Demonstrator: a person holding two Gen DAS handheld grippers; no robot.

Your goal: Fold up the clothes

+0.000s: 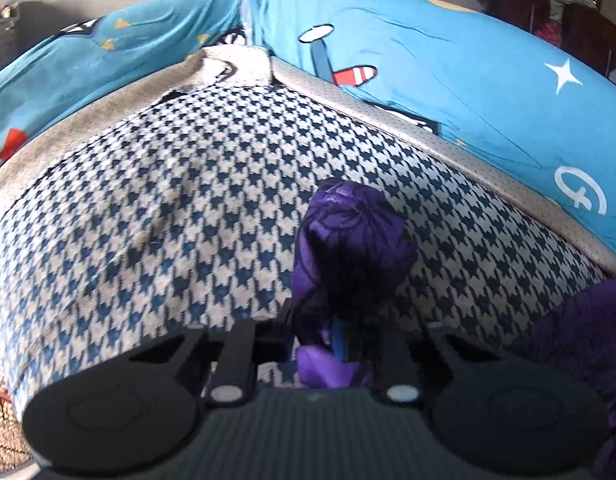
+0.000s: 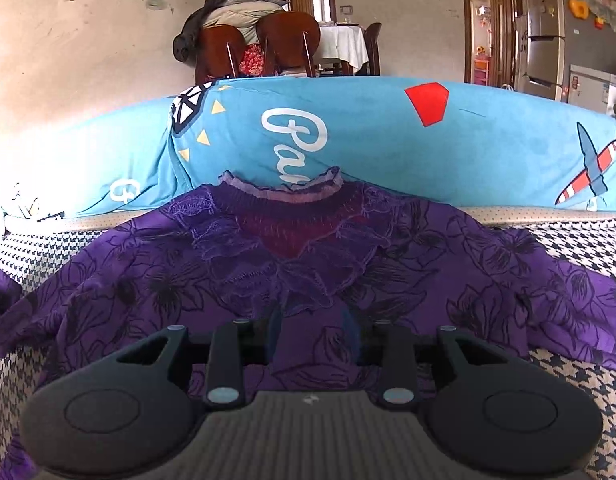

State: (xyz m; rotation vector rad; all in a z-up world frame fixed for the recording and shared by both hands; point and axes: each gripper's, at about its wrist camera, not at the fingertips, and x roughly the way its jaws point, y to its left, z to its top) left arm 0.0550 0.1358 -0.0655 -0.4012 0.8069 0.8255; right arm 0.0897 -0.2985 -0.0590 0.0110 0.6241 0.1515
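A purple floral top (image 2: 308,272) lies spread flat on the houndstooth sofa seat (image 2: 580,240), its frilled collar (image 2: 279,194) toward the blue cushions. My right gripper (image 2: 314,332) sits low over the top's middle, its blue fingers apart and partly hidden under the cloth. In the left wrist view my left gripper (image 1: 340,340) is shut on a bunched part of the purple top (image 1: 348,248), which stands up from the fingers above the seat (image 1: 167,220). More of the top (image 1: 588,340) shows at the right edge.
Blue printed cushions (image 2: 388,140) (image 1: 468,72) line the back of the seat behind a grey trim (image 1: 428,128). Behind them stand wooden chairs (image 2: 267,48) piled with coats, a table with a white cloth (image 2: 344,44), doorways and a fridge (image 2: 548,28).
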